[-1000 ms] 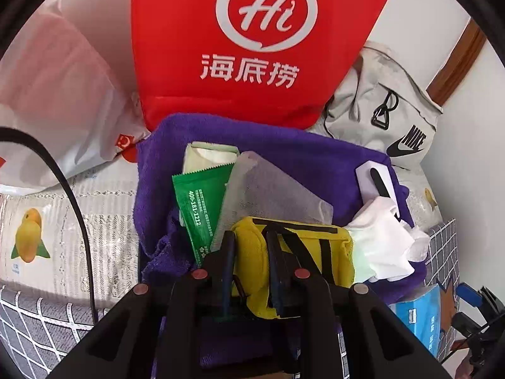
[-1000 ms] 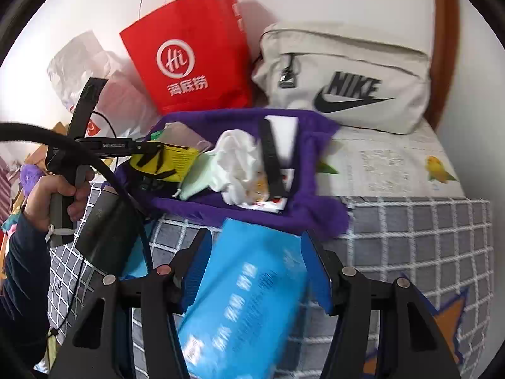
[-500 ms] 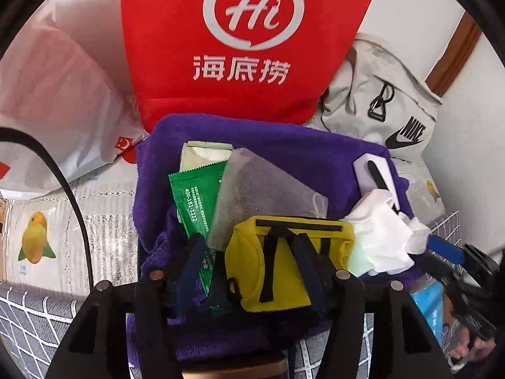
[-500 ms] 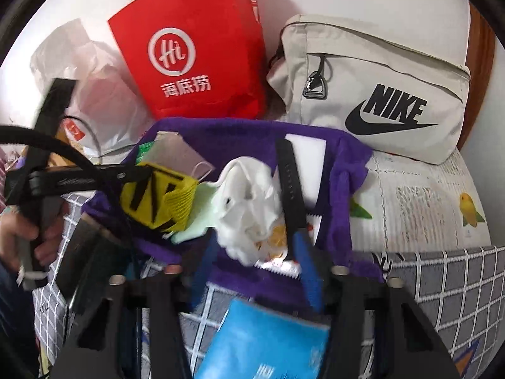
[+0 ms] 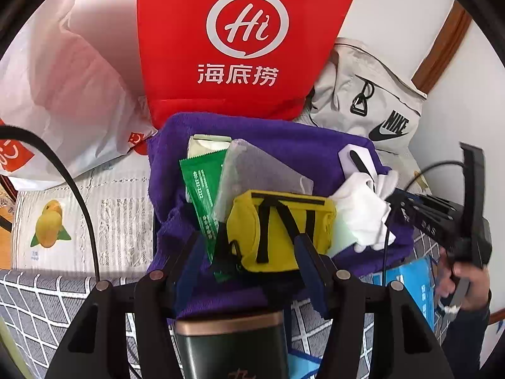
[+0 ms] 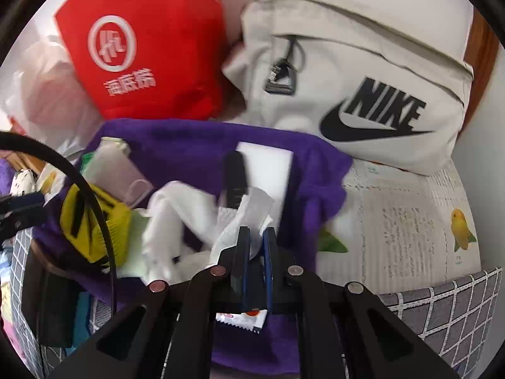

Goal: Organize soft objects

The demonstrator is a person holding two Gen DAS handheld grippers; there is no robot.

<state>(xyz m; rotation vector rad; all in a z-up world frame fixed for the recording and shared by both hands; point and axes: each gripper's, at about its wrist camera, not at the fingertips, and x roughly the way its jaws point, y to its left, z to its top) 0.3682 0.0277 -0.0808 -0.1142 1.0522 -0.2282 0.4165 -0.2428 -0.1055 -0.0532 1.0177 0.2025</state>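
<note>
A purple towel [image 5: 284, 139] [image 6: 189, 148] lies on the bed with soft things on it. A yellow pouch with black straps [image 5: 281, 227] [image 6: 94, 221] lies at its near edge. My left gripper [image 5: 249, 252] is open, its fingers either side of the pouch and apart from it. A crumpled white cloth [image 5: 363, 208] [image 6: 180, 218] lies beside the pouch. My right gripper [image 6: 254, 243] is shut on a fold of the white cloth. A green sachet [image 5: 202, 195] and a grey sheet [image 5: 255, 173] lie on the towel.
A red Hi paper bag [image 5: 246, 38] and a beige Nike bag [image 6: 363, 101] stand behind the towel. A white plastic bag [image 5: 63, 79] is at the left. A dark flask [image 5: 233, 347] lies under my left gripper. A blue tissue pack [image 5: 416, 284] lies at the right.
My left gripper opened, let go of the yellow pouch and drew back. My right gripper moved forward from the blue pack to the towel and shut on the white cloth.
</note>
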